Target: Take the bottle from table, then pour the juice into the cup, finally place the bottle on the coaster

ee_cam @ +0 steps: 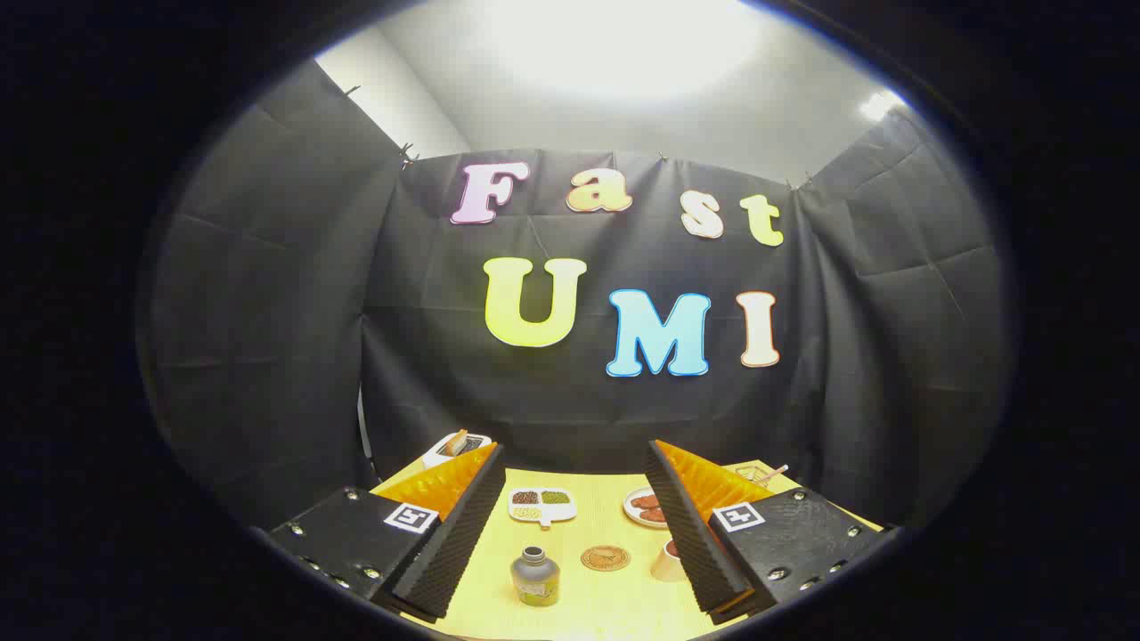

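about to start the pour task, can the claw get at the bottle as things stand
Probably yes: the claw is open, the bottle stands upright between its fingers, and nothing blocks it.

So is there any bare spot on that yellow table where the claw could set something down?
Yes. Bare table lies between the sectioned dish at the back and the bottle and coaster nearer the open claw. A narrower strip runs between bottle and coaster. It is crowded where the cup and snack plate sit by one finger.
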